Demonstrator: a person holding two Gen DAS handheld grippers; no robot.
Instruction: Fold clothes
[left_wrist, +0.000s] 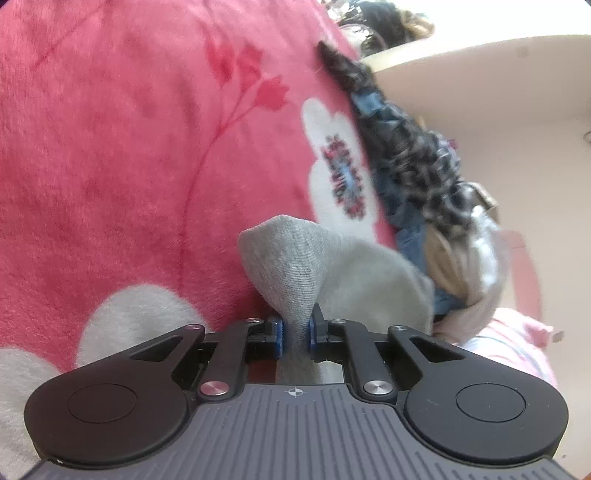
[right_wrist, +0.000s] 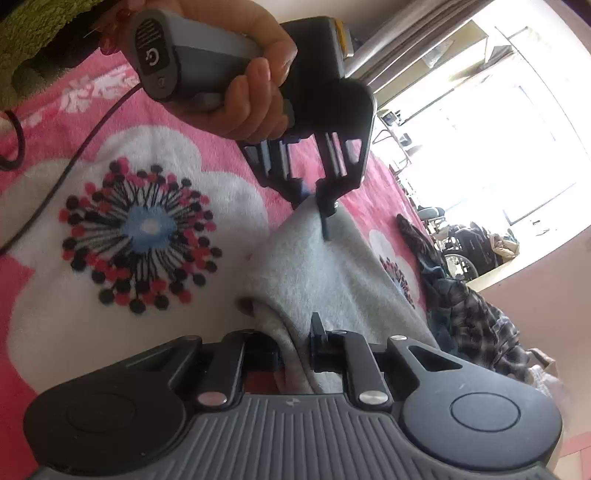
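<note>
My left tool (left_wrist: 295, 334) is pinched on a bunched corner of the soft grey knit garment (left_wrist: 291, 266), and my right tool (right_wrist: 295, 352) is clamped on another edge of it, so the cloth hangs between them just above the pink fleece bed blanket with white flowers (left_wrist: 129, 147). With so little fabric in either grip, I judge a sharp tug could slip a corner free and skew the fold, or drag it right into the dark patterned heap of clothes (right_wrist: 476, 317). I see no containers here.
</note>
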